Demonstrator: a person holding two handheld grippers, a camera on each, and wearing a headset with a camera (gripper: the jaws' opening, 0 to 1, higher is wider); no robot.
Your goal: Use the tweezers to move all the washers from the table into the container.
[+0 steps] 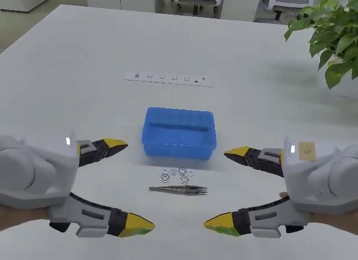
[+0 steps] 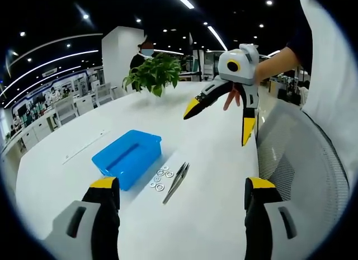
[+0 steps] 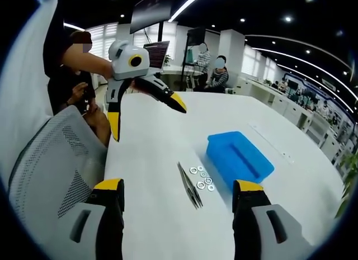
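Metal tweezers (image 1: 178, 189) lie flat on the white table, with several small washers (image 1: 177, 175) clustered just beyond them. Behind the washers stands a blue container (image 1: 179, 132), its inside bare. My left gripper (image 1: 130, 183) hovers open to the left of the tweezers, and my right gripper (image 1: 222, 187) hovers open to their right, both holding nothing. From the left gripper view I see the tweezers (image 2: 176, 182), washers (image 2: 160, 179) and container (image 2: 127, 157) ahead of my wide-apart jaws. The right gripper view shows the tweezers (image 3: 190, 185), washers (image 3: 202, 179) and container (image 3: 239, 160).
A white power strip (image 1: 168, 79) lies on the table (image 1: 84, 75) beyond the container. A green potted plant (image 1: 330, 31) stands at the far right. A mesh office chair (image 3: 50, 165) sits at the table's near edge. Other people sit in the background.
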